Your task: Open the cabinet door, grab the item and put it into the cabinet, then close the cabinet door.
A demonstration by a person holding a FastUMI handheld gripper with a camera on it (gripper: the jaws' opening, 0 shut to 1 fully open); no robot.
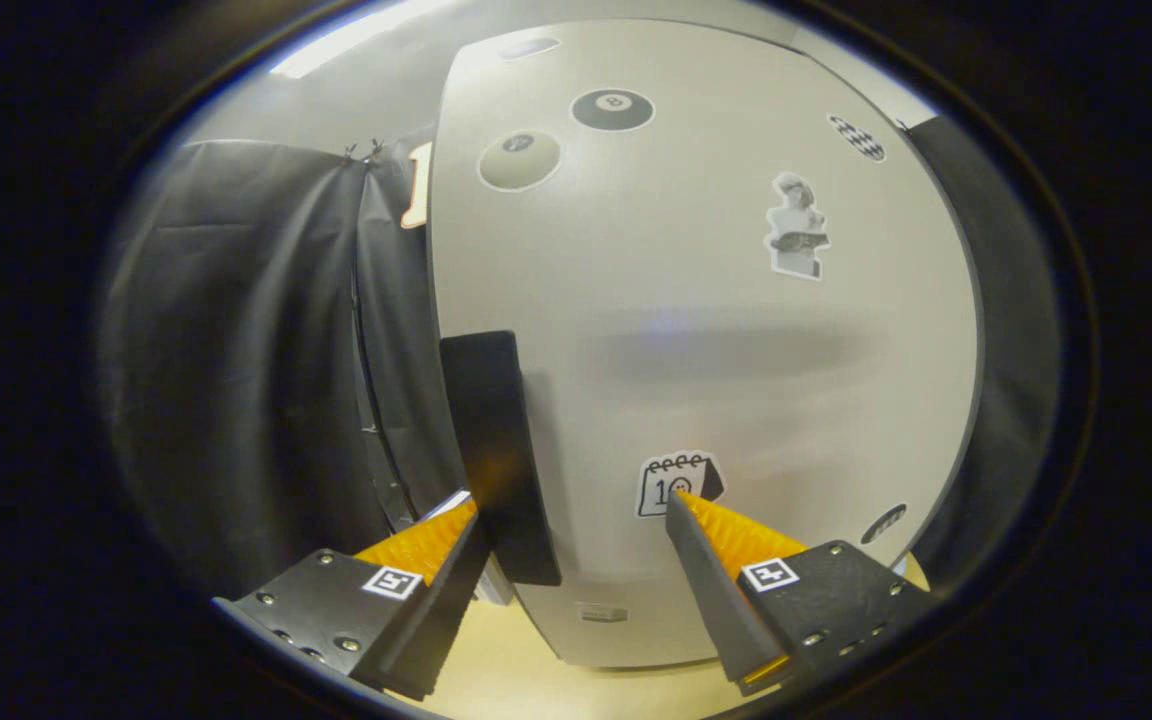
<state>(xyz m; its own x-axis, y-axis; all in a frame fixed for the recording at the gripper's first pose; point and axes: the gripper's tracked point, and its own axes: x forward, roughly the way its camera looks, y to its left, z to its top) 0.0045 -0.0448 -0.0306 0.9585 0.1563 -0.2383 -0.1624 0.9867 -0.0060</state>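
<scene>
While tool (576, 520) gapes wide, cabinet door (716, 330) handle (498, 450) sits by left finger.

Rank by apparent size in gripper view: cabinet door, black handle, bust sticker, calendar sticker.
1. Cabinet door
2. Black handle, between the open gripper's fingers, near the left one
3/4. Bust sticker and calendar sticker: too alike to rank.

the gripper (576, 520) is right up close to the cabinet door (716, 330), and its fingers are spread wide apart. the dark handle (496, 450) on the door's left edge sits just inside the left finger. the door is pale, with stickers (678, 484) on it. the yellow counter (516, 670) lies below
</scene>
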